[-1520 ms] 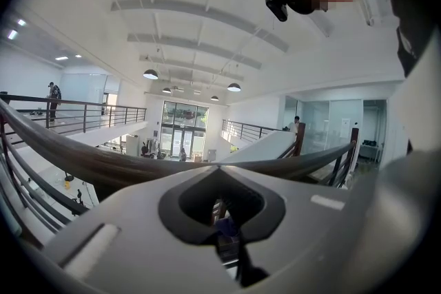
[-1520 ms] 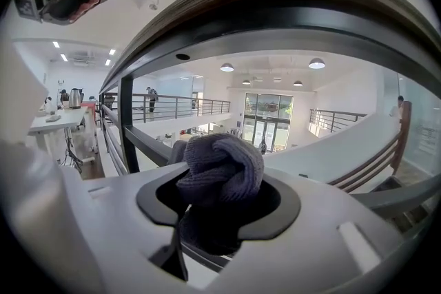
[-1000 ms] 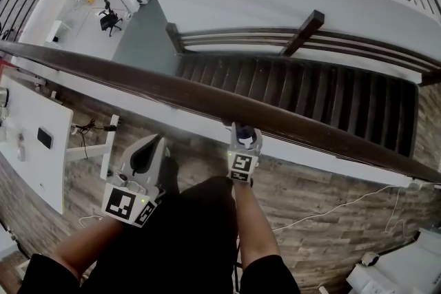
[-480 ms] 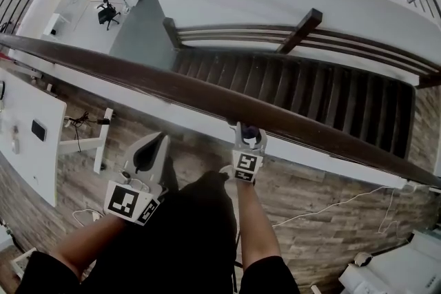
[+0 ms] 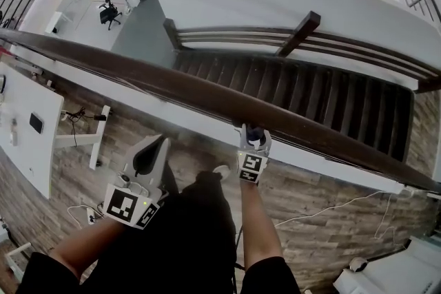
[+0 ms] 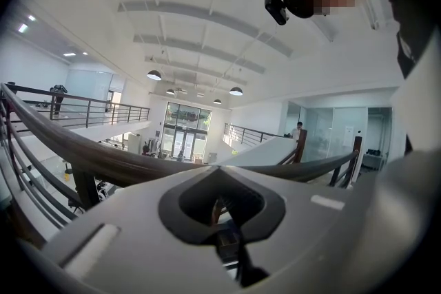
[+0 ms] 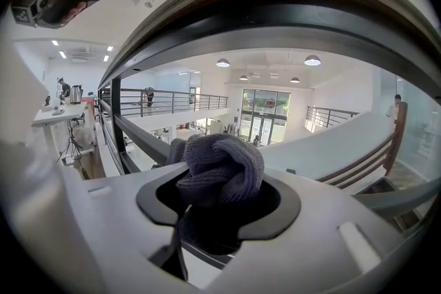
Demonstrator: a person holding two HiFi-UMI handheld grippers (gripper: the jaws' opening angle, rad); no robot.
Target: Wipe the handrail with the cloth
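A dark brown wooden handrail (image 5: 172,86) runs from upper left to lower right across the head view, and arcs overhead in the right gripper view as the handrail (image 7: 289,3). My right gripper (image 5: 253,136) is shut on a bunched grey-purple cloth (image 7: 219,169), and the cloth (image 5: 252,133) sits against the near side of the rail. My left gripper (image 5: 150,156) hangs lower and to the left, away from the rail, shut with nothing in it. In the left gripper view the rail (image 6: 83,148) crosses just beyond the closed jaws.
Beyond the rail a dark staircase (image 5: 310,93) drops to a lower floor. A white desk (image 5: 27,127) stands at the left with cables on the wood floor (image 5: 324,210). The person's dark trousers fill the bottom middle. Metal balusters (image 7: 131,141) run beneath the rail.
My right gripper with the cloth has slid a little to the right along the handrail. The left gripper has stayed about where it was.
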